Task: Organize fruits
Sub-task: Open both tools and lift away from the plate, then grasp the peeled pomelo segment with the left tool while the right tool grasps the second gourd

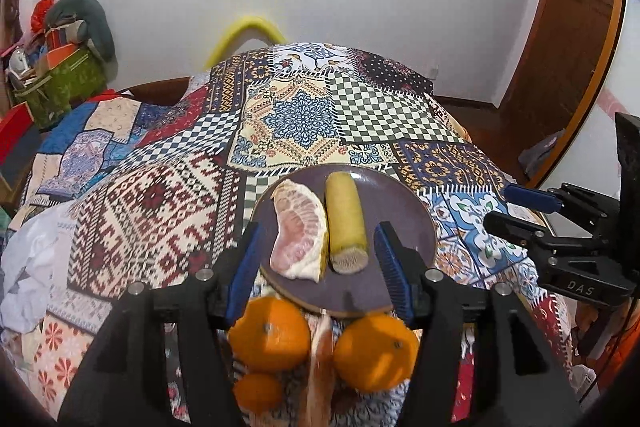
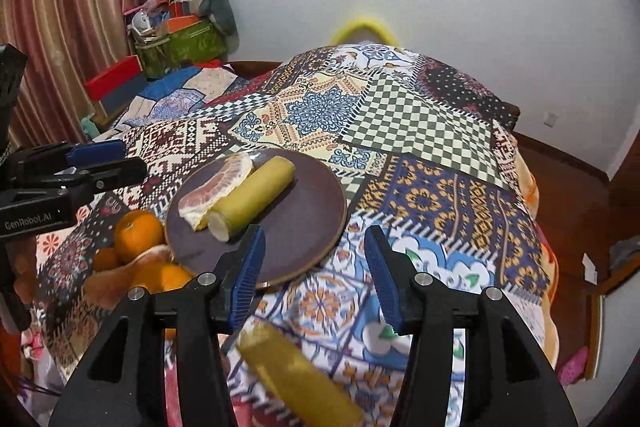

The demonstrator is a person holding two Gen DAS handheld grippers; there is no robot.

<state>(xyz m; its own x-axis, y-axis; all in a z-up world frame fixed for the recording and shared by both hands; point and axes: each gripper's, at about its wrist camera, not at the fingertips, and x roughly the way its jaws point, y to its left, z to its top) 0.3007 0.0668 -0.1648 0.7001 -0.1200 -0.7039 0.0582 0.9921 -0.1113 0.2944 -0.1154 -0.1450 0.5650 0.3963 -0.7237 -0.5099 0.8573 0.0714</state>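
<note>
1. The left gripper (image 1: 320, 255) has its two blue-padded jaws standing apart, with nothing pressed between them; through the gap one sees the plate (image 1: 408, 215) with the fruit on it.
2. The right gripper (image 2: 314, 269) also has its jaws apart and holds nothing; between them only the patchwork cloth (image 2: 420, 131) shows, and its left pad is just over the near rim of the plate (image 2: 316, 195).
3. The plate is dark purple and round; it lies on the patchwork cloth (image 1: 296, 115) that covers the table.
4. On the plate lies a pomelo segment (image 1: 298, 231), peeled, pinkish, with a piece of yellow rind at its near end; just beside it, on its right in the left wrist view, lies a pale yellow-green stalk piece (image 1: 346, 223), cut flat at both ends; the two seem to touch along their sides.
5. In the right wrist view the same pomelo segment (image 2: 218, 187) and stalk piece (image 2: 252, 197) lie on the left half of the plate, slanted.
6. Off the plate, near its front edge, are two large oranges (image 1: 272, 333) and one small orange (image 1: 258, 391); between the large ones stands a second pomelo piece (image 1: 322, 359), blurred.
7. A second stalk piece (image 2: 296, 375) lies on the cloth under the right gripper, blurred and close to the camera.
</note>
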